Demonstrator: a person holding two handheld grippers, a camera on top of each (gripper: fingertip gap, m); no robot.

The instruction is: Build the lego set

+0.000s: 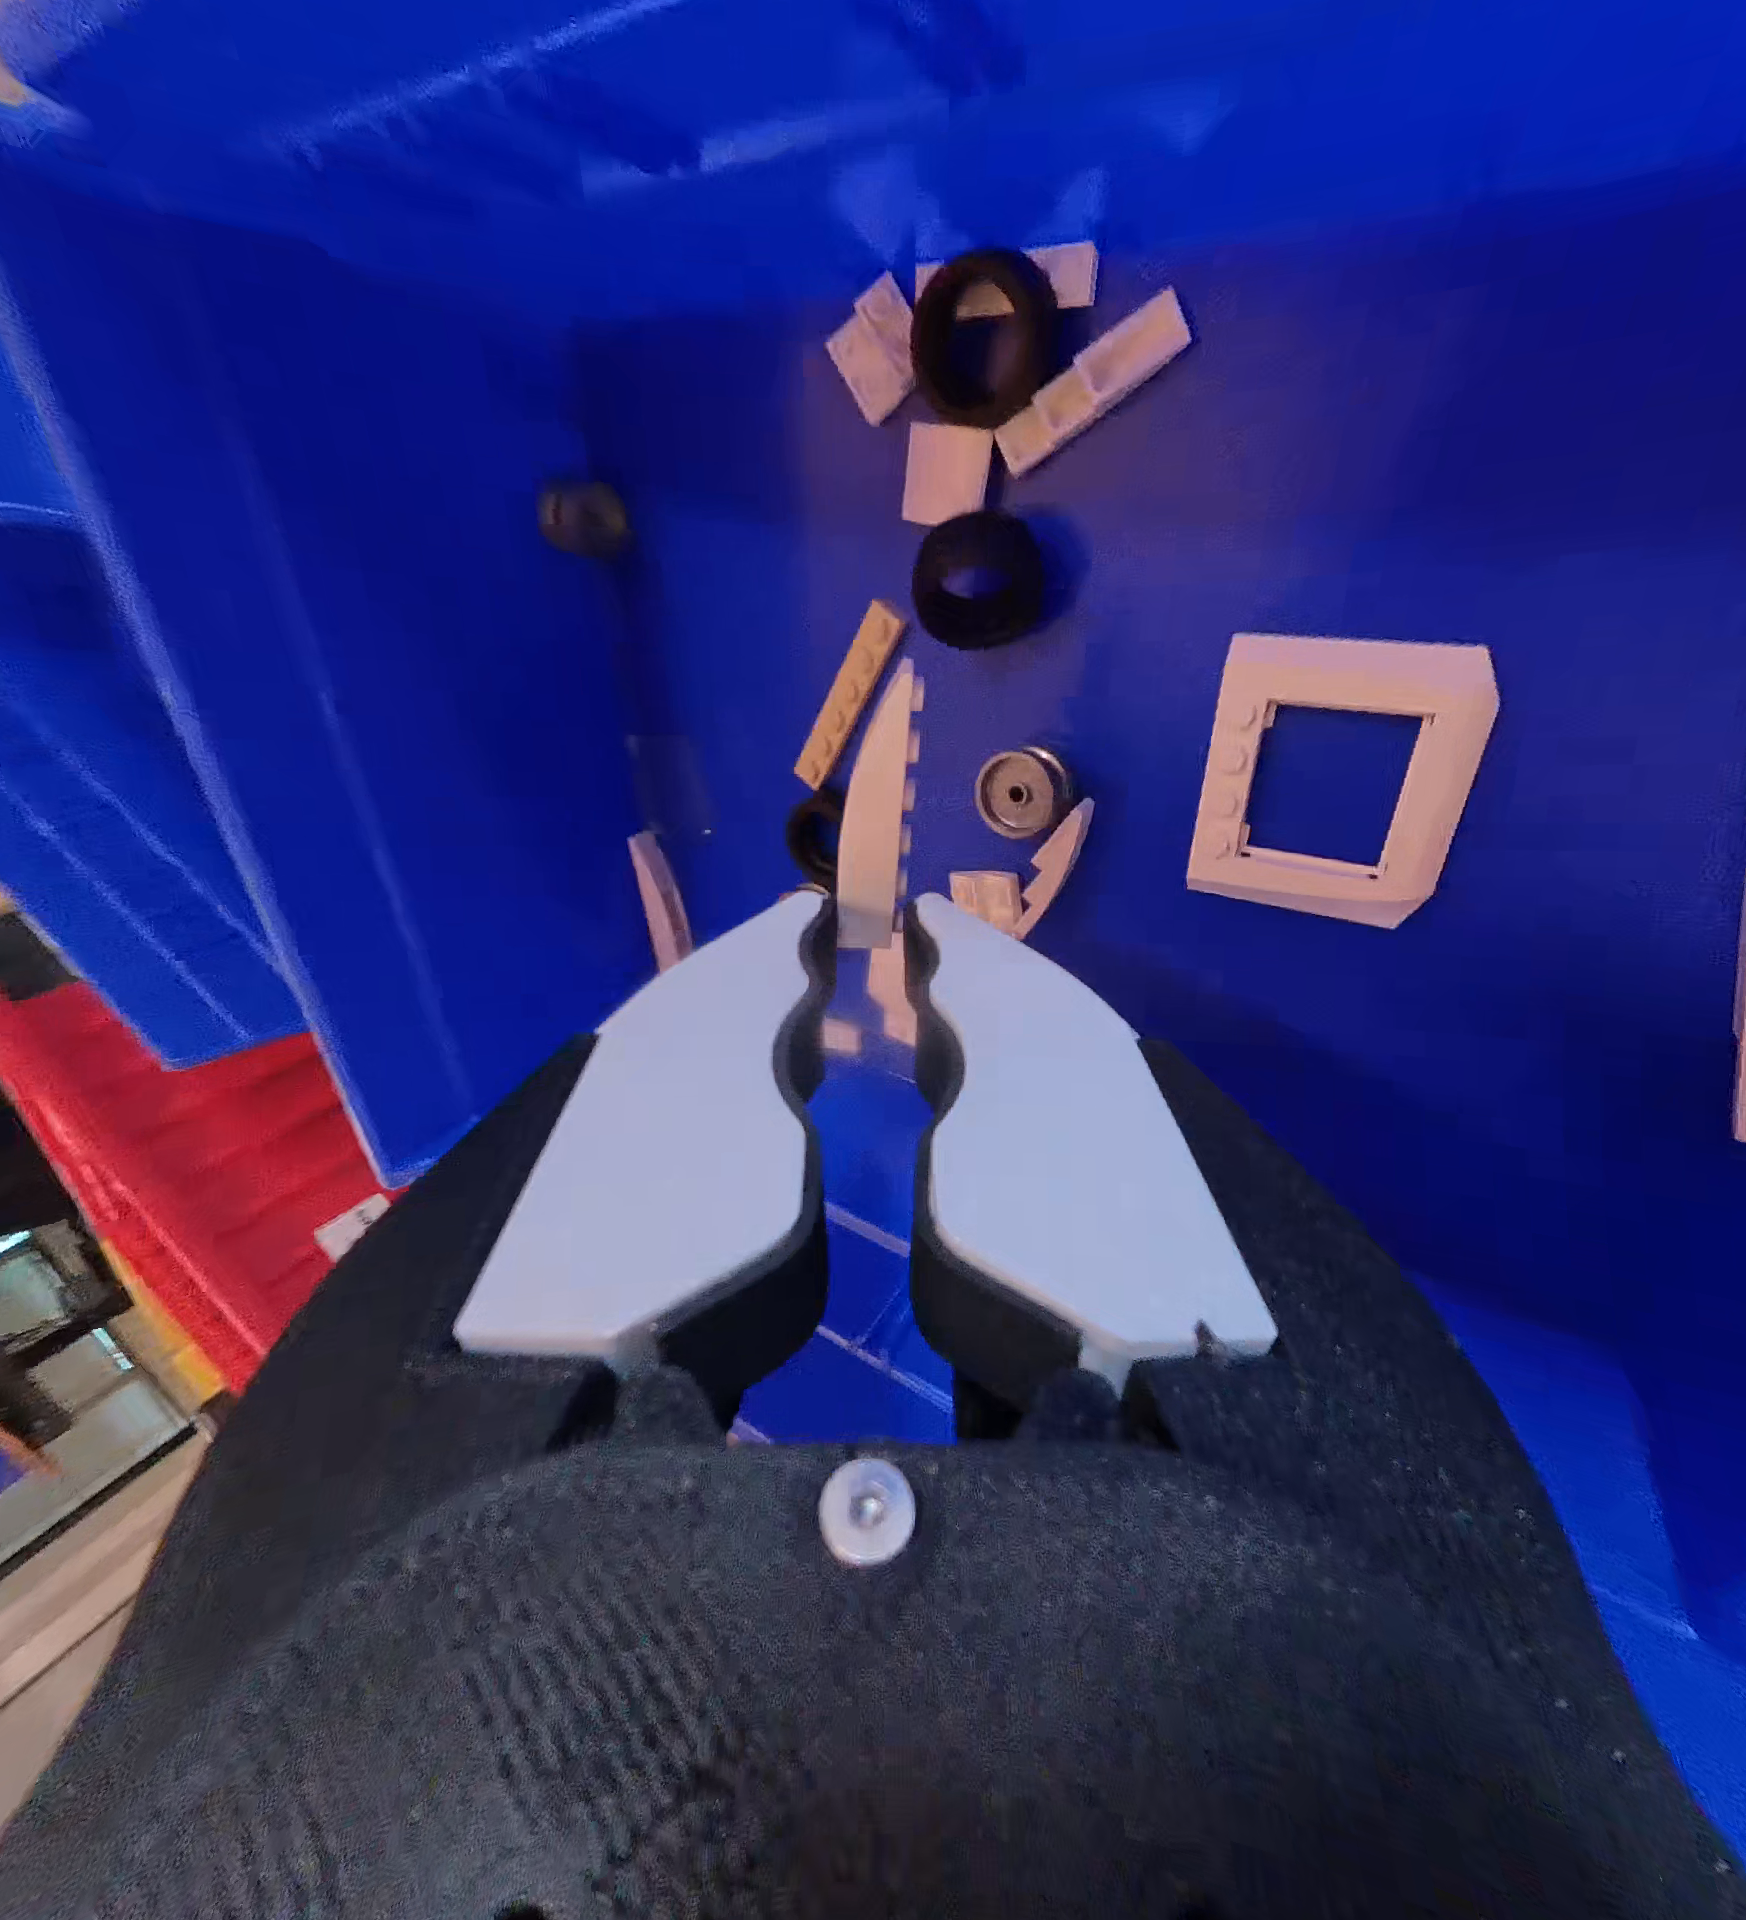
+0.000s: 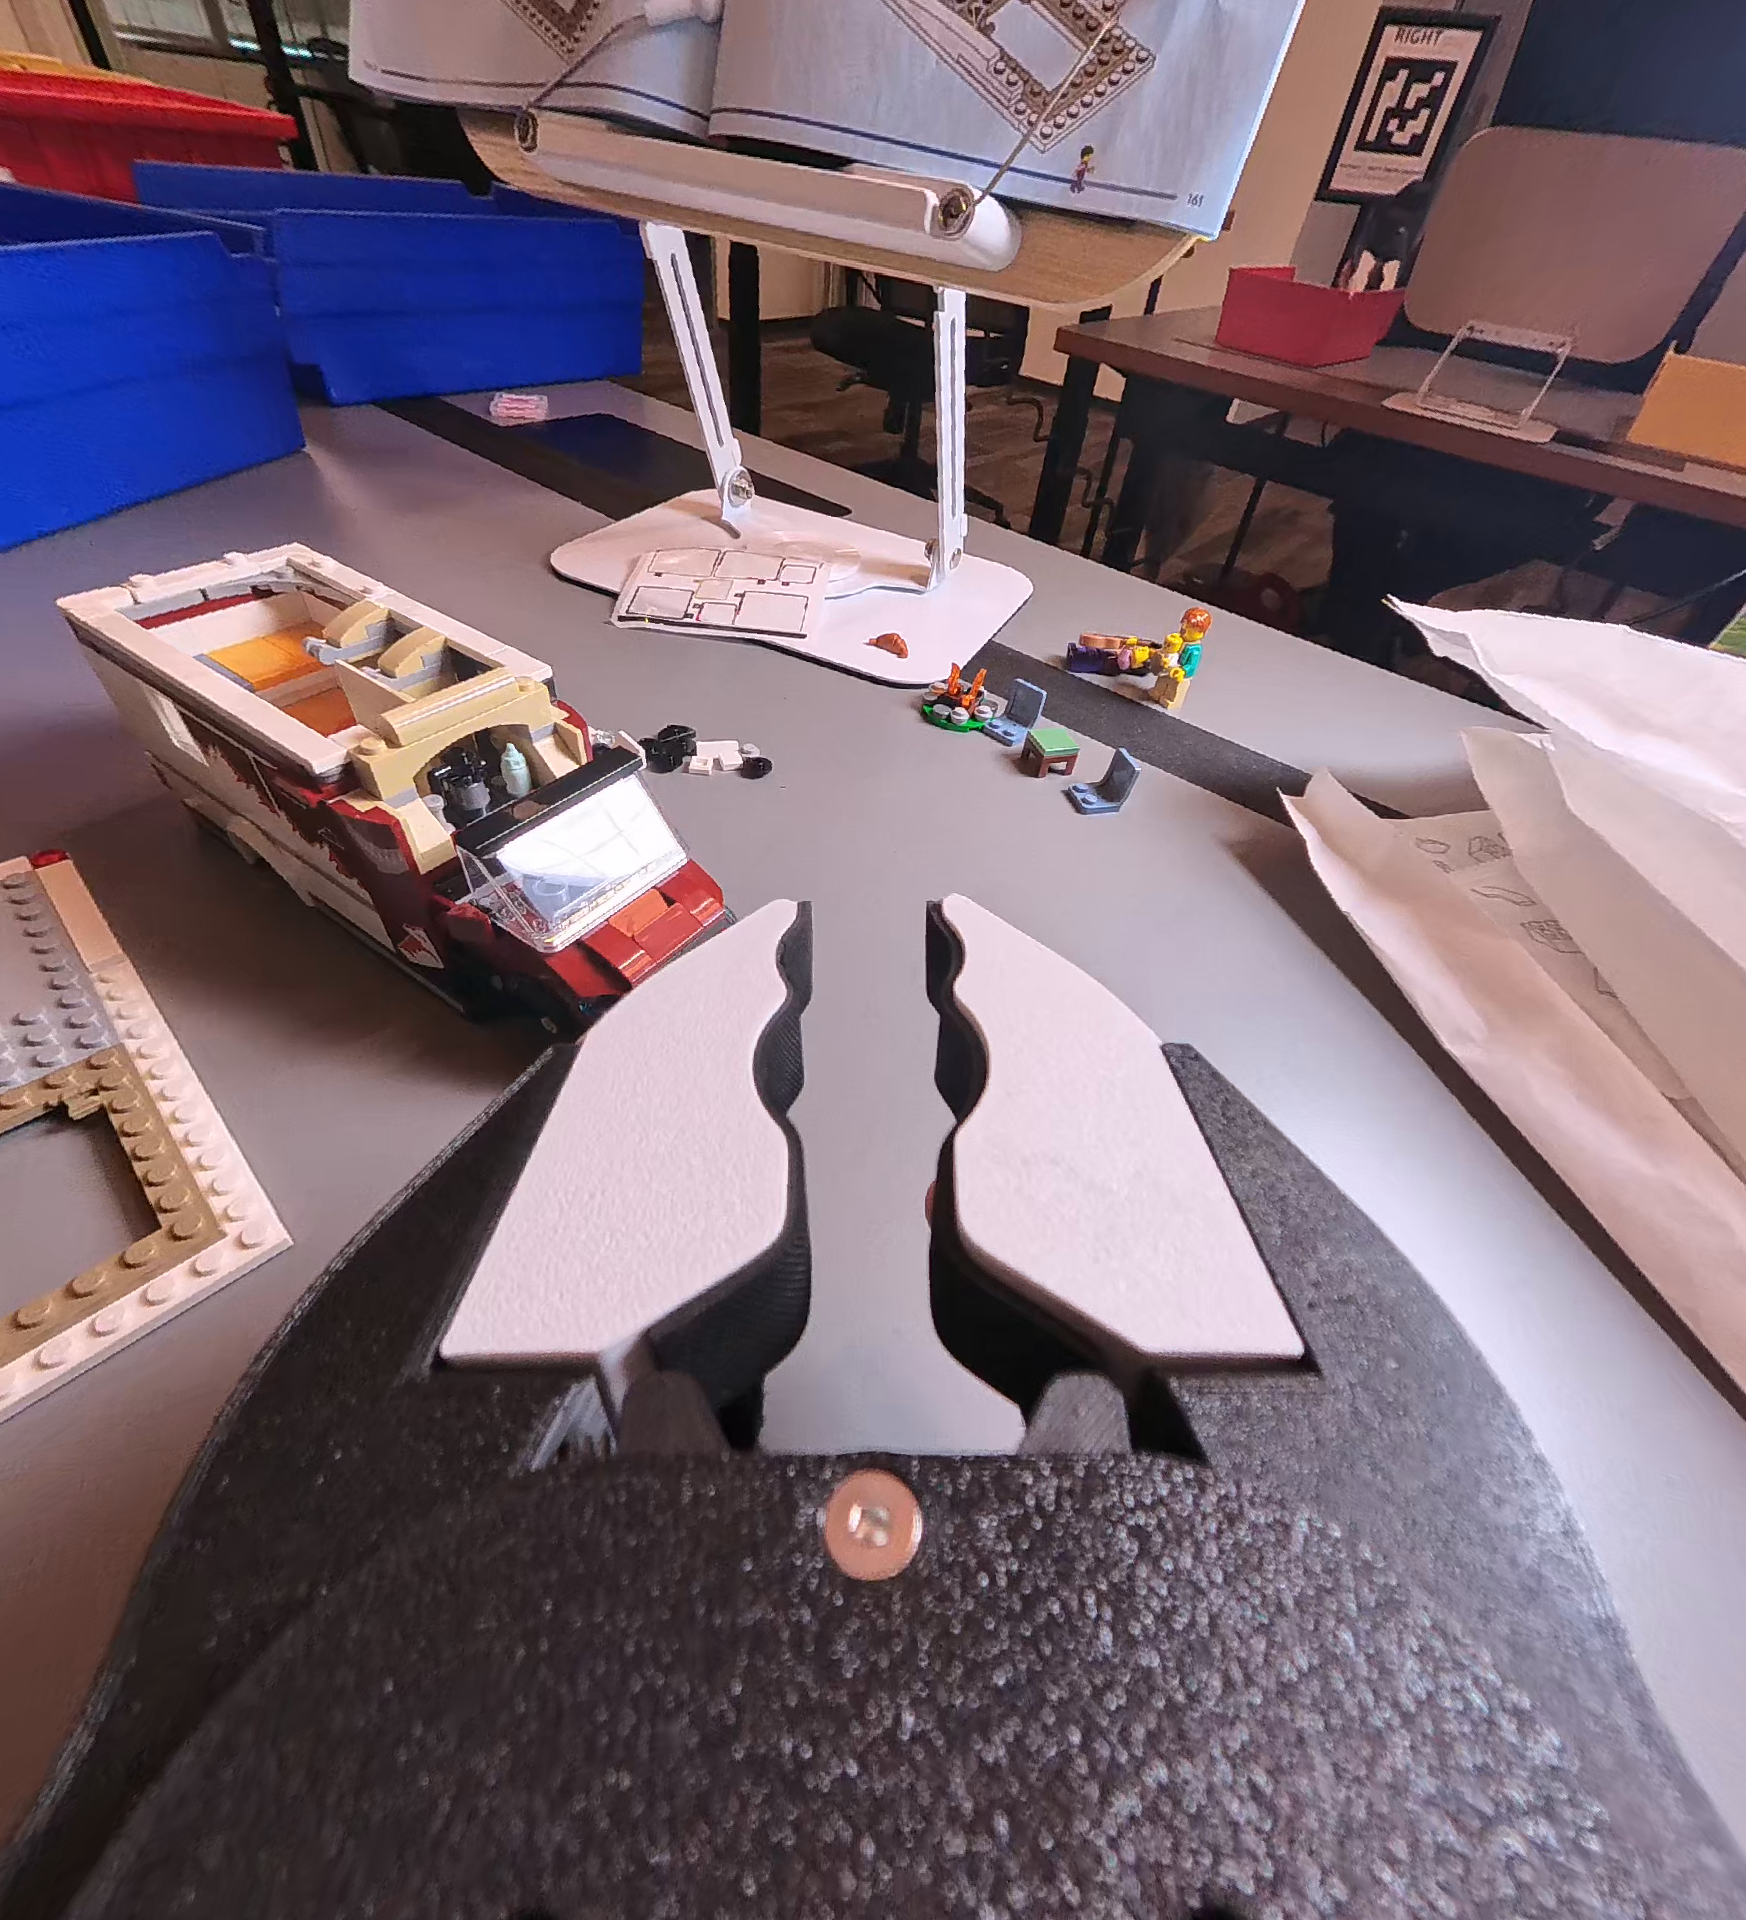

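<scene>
left claw (image 1: 867,920) gripping white curved brick (image 1: 874,810), black tyres (image 1: 975,580) beyond

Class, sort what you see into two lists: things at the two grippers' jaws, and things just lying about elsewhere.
At the jaws:
left gripper grips a white curved piece
right gripper, open, over bare grey table

Lying about:
black tyres
white window frame
camper van model
paper bags

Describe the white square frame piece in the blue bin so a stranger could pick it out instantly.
Look inside the blue plastic bin, on its floor to the right of the left gripper. The white square frame piece lies there apart from the black rubber tyres. It alone has a large open square middle.
</scene>
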